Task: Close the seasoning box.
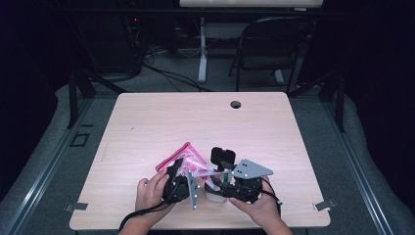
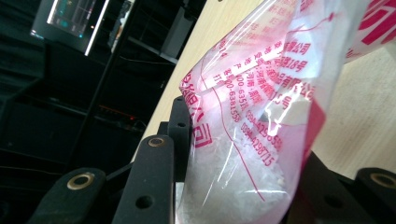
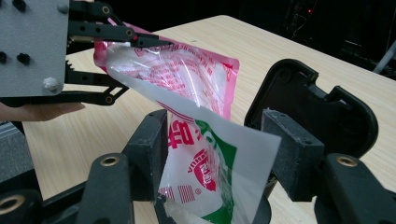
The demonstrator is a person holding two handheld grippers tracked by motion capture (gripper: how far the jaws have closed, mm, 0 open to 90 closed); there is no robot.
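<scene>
One plastic bag point(image 1: 188, 164) with pink print and white grains inside is held just above the near part of the bench point(image 1: 195, 122). Left hand-held gripper point(image 2: 243, 154) clamps its two jaws on this bag. Right hand-held gripper point(image 3: 212, 149) has its jaws wide apart, with the bag's white and green end between them, and the pads do not press it.

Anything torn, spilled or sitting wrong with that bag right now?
No spill or tear shows. The pink-printed plastic bag hangs off the table, stretched between the grippers. The left gripper is clamped on one end; the right gripper stands open around the white-and-green end, its pads apart from it, so that end is unsupported.
</scene>
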